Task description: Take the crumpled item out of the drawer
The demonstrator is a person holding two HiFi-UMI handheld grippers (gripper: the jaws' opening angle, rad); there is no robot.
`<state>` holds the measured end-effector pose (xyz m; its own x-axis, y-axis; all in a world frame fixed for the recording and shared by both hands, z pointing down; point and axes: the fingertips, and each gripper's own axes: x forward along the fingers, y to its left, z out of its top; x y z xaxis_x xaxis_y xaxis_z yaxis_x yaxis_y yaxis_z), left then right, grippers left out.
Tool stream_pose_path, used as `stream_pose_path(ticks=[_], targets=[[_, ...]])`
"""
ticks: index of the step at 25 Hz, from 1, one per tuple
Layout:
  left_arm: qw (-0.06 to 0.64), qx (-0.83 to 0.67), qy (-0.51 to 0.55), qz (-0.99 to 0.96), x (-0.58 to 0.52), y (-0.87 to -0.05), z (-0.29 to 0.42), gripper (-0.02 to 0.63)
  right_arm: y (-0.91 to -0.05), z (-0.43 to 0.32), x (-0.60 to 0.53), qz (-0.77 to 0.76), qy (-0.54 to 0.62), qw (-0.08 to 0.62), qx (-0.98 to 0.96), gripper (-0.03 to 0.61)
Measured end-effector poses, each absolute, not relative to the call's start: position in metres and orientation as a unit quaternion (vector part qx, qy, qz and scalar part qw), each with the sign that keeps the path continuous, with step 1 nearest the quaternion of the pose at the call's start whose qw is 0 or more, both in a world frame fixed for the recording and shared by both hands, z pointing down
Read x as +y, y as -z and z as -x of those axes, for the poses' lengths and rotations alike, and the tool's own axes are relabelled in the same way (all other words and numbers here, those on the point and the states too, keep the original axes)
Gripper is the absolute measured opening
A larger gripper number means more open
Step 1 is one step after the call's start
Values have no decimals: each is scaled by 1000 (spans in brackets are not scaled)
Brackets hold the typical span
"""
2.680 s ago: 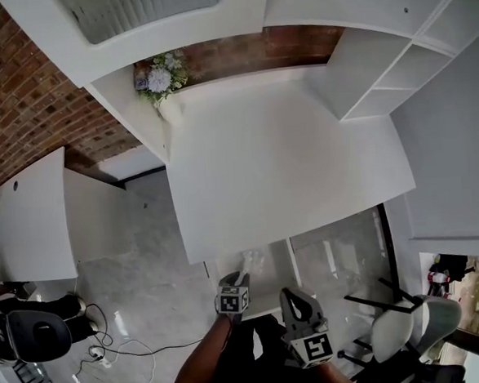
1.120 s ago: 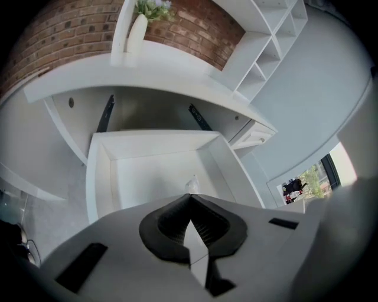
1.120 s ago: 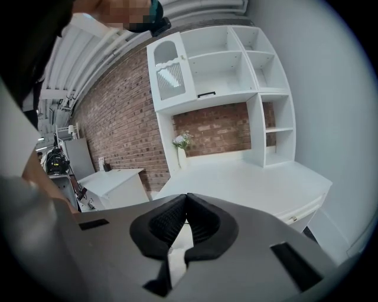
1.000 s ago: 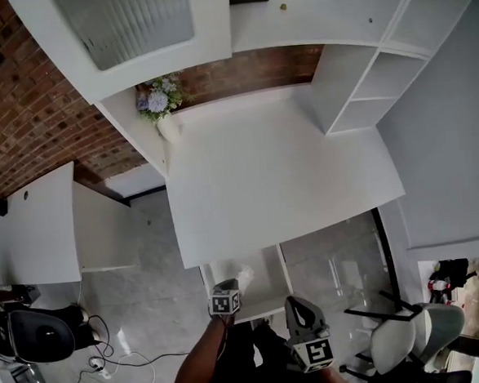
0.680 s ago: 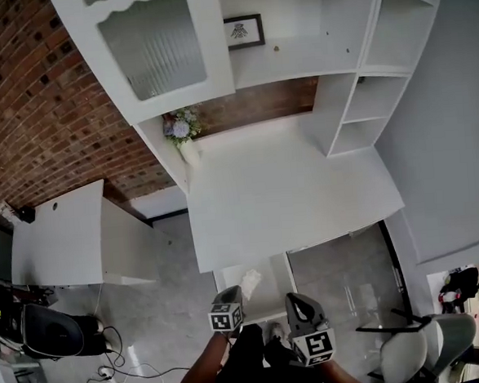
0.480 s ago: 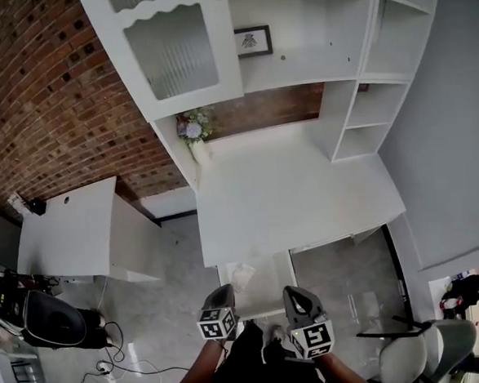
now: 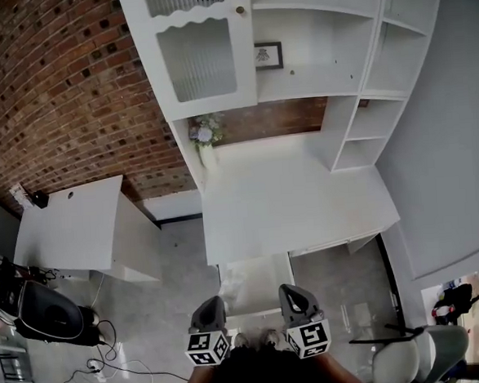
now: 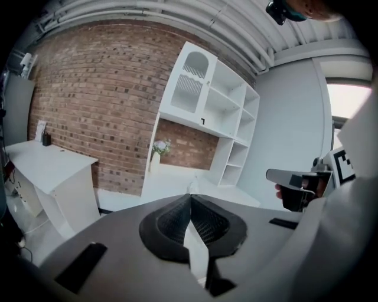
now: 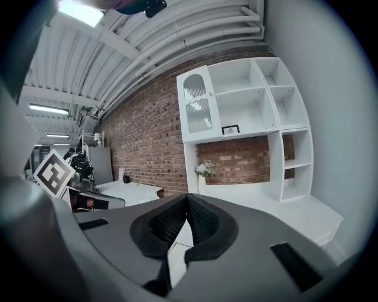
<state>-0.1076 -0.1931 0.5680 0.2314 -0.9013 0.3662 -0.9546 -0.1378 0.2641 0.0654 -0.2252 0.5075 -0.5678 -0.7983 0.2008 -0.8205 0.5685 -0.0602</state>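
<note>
A white drawer [image 7: 267, 295] stands pulled out under the front of the white desk [image 7: 289, 203]. A pale crumpled item [image 7: 233, 286] lies at its left side, faint in the head view. My left gripper [image 7: 210, 304] hovers just short of the drawer's near left corner, jaws shut and empty [image 8: 190, 198]. My right gripper [image 7: 286, 290] sits beside it over the drawer's near right corner, pads together with nothing between them [image 9: 186, 198]. Both gripper views look level at the desk and shelves; neither shows the drawer.
A vase of flowers [image 7: 205, 136] stands at the desk's back left, under a glass-door cabinet [image 7: 206, 58]. A white side table [image 7: 74, 231] stands left, a black chair [image 7: 45, 311] and floor cables lower left, a white chair [image 7: 427, 353] lower right.
The head view has tipped up, so more of the hutch shows. The left gripper has drawn back from the drawer to beside the right one. The crumpled item still lies in the drawer.
</note>
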Motion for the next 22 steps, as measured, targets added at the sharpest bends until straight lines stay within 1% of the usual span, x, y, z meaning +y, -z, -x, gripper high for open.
stream_pose_path(ticks=[6,13,22], targets=[[181,-620,-49,-762,-190,-535,124,25,-500,-42,-224,-460,-73,77,-881,14],[179,-603,-37,-777,-185,-532,122,25,-501,-22,-211,-458,-73,74,-883,14],[178,-598,-40,-781,-178,-535,129,26,-499,-14,-201,-455,-76,78,-884,14]])
